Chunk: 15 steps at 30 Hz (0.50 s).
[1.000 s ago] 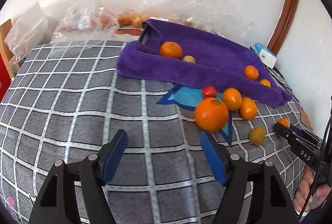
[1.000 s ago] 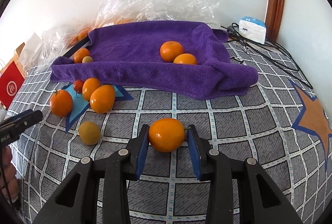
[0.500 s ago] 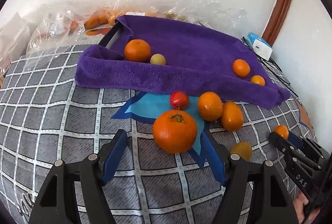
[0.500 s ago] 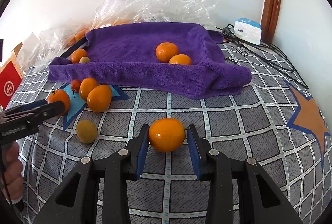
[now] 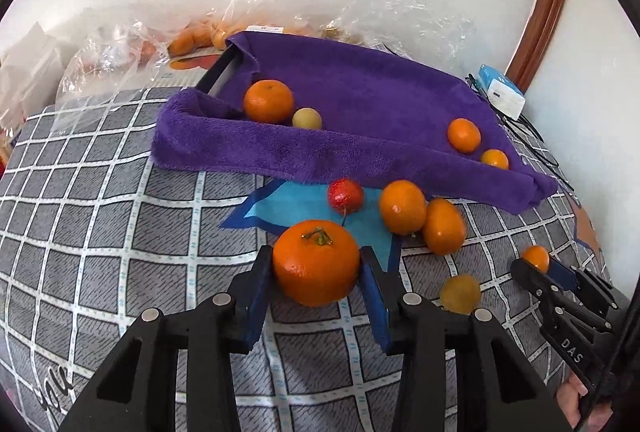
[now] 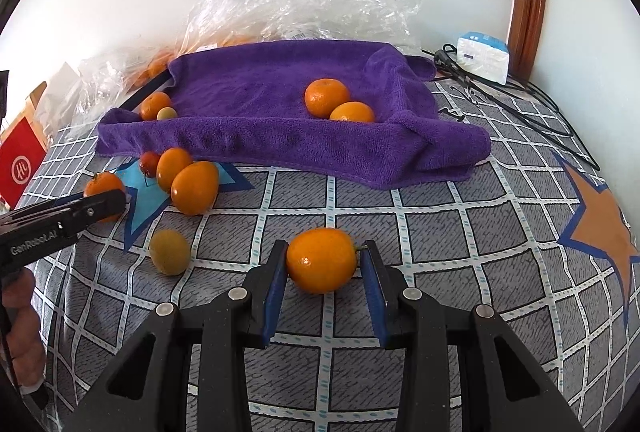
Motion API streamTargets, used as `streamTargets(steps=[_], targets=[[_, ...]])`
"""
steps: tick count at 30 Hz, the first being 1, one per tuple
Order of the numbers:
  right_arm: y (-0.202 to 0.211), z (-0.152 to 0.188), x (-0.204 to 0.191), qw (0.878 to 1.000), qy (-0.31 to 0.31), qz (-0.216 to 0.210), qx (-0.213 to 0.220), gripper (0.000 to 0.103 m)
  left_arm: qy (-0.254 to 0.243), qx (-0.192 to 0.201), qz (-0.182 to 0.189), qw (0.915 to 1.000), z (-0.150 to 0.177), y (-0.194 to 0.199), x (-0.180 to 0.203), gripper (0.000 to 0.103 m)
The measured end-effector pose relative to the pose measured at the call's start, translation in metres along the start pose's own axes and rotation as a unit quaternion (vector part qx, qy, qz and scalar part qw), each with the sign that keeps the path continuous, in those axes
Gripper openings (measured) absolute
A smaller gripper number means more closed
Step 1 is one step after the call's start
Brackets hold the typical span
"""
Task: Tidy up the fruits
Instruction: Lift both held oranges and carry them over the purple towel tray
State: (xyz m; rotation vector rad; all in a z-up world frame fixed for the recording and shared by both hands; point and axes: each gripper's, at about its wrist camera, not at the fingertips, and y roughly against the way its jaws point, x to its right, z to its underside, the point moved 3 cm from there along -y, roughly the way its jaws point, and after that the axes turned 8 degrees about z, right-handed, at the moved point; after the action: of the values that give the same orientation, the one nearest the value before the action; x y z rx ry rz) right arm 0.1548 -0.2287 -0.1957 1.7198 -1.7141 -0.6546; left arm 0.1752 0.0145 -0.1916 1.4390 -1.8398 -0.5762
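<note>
Two black grippers with blue finger pads each have a fruit between their fingers on the grey checked tablecloth (image 6: 440,232). The left gripper (image 5: 317,268) is closed around a large round orange with a green stem (image 5: 316,262), both pads pressed against its sides, at the tip of a blue star printed on the cloth. The right gripper (image 6: 322,266) grasps a smaller oval orange (image 6: 321,259) – the left pad touches it, and on the right side its little stalk meets the pad.

Between the two lies a dull yellow-green round fruit (image 6: 169,251), alone on the cloth. Just behind the large orange sit a small red fruit with a thin stalk (image 5: 345,194) and two oval oranges (image 5: 420,216) touching each other, all close to the front edge of the purple terry towel (image 6: 260,92).

The towel is draped over a tray whose dark rim shows at the left corner. On it rest four fruits: a round orange (image 5: 268,101) with a small pale yellow fruit (image 5: 306,119) beside it at the left end, and another pair of oranges (image 6: 336,104) touching at the right end.

Crumpled clear plastic bags (image 6: 304,4) lie behind the towel, some holding more oranges.
</note>
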Motion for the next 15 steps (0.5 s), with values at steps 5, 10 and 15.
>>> streamTargets(steps=[5, 10, 15], targets=[[0.001, 0.001, -0.001, 1.0, 0.002, 0.001, -0.01, 0.036, 0.001, 0.005, -0.012, 0.9999, 0.003, 0.022, -0.008, 0.04], [0.009, -0.001, -0.007, 1.0, -0.002, -0.002, -0.016, 0.036, 0.0, 0.018, -0.019, 0.9997, 0.002, 0.046, -0.013, 0.04], [0.033, -0.009, -0.011, 1.0, -0.008, -0.007, -0.004, 0.037, 0.009, 0.031, -0.014, 0.9994, -0.002, 0.069, -0.016, 0.04]])
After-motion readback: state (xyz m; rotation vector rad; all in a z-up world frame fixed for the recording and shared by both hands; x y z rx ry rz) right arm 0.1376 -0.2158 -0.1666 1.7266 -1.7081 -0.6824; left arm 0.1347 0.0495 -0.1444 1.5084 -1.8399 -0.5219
